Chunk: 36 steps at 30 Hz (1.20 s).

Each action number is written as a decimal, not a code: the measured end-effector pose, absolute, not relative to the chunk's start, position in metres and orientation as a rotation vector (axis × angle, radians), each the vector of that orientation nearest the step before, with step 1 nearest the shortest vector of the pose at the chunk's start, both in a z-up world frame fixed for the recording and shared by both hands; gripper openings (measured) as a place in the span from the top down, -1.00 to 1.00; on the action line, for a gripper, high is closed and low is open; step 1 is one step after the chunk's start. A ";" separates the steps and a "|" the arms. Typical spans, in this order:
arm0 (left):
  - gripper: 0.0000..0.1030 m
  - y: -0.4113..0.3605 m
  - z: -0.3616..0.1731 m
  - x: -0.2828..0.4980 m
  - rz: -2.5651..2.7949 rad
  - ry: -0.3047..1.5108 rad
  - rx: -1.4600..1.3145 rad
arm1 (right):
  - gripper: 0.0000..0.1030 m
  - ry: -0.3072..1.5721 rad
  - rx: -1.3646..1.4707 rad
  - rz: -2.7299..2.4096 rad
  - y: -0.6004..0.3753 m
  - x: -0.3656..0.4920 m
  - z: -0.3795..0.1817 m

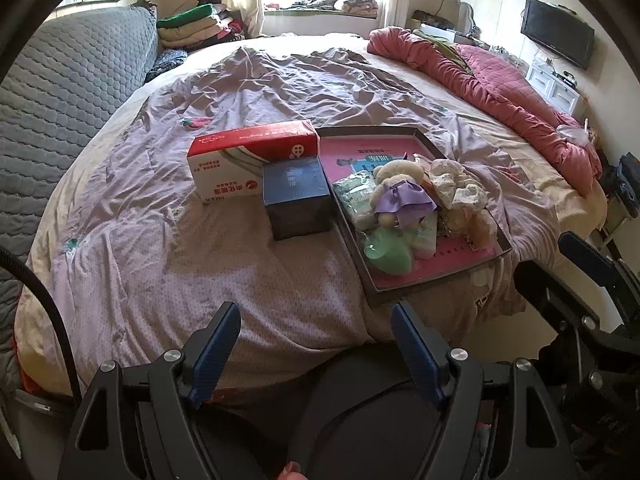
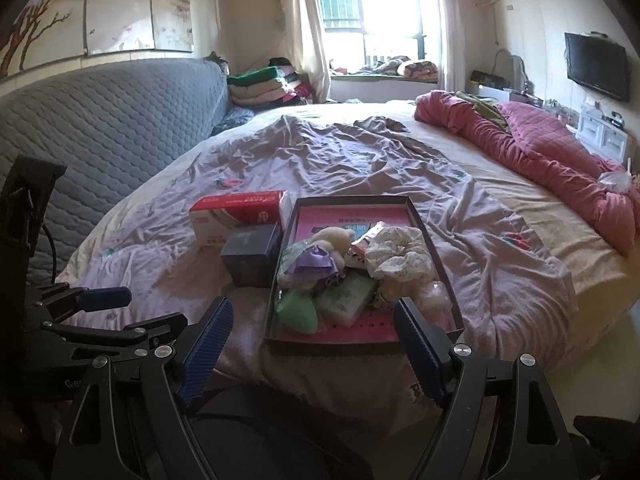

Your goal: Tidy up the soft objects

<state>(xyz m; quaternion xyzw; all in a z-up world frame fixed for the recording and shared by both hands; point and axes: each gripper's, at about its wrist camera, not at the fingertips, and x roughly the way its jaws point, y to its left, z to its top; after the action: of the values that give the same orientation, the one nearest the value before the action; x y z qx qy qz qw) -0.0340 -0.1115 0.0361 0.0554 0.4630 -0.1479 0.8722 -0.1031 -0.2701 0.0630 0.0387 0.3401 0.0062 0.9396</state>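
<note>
Bed (image 1: 160, 264): tray (image 2: 436, 240) of soft toys (image 2: 340, 240) ahead; both jaws spread, empty.

Left gripper (image 1: 316, 326): jaws spread wide, nothing between them, positioned short of the tray (image 1: 420, 292). Right gripper (image 2: 314, 322): jaws likewise spread, empty, just before the tray's near rim.

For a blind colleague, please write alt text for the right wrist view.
The open right gripper points at a shallow box of soft items on a bed; a red carton and dark box sit left.
</note>
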 end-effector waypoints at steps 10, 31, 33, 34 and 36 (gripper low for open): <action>-0.49 -0.107 0.035 -0.033 -0.292 0.973 0.097 | -0.62 0.705 0.078 0.021 -0.268 -0.102 0.057; -0.49 -0.105 0.029 -0.030 -0.266 0.985 0.102 | -0.62 0.711 0.086 0.027 -0.267 -0.101 0.055; -0.49 -0.104 0.029 -0.030 -0.265 0.983 0.100 | -0.62 0.713 0.086 0.028 -0.267 -0.101 0.055; -0.49 -0.104 0.029 -0.029 -0.265 0.984 0.101 | -0.62 0.713 0.086 0.028 -0.267 -0.101 0.055; -0.49 -0.104 0.029 -0.029 -0.266 0.985 0.101 | -0.62 0.710 0.085 0.027 -0.267 -0.100 0.055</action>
<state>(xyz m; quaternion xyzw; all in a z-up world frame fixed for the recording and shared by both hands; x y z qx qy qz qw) -0.0293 -0.1039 0.0294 0.0483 0.4711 -0.1273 0.8715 -0.1002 -0.2665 0.0553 0.0417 0.3476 0.0132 0.9366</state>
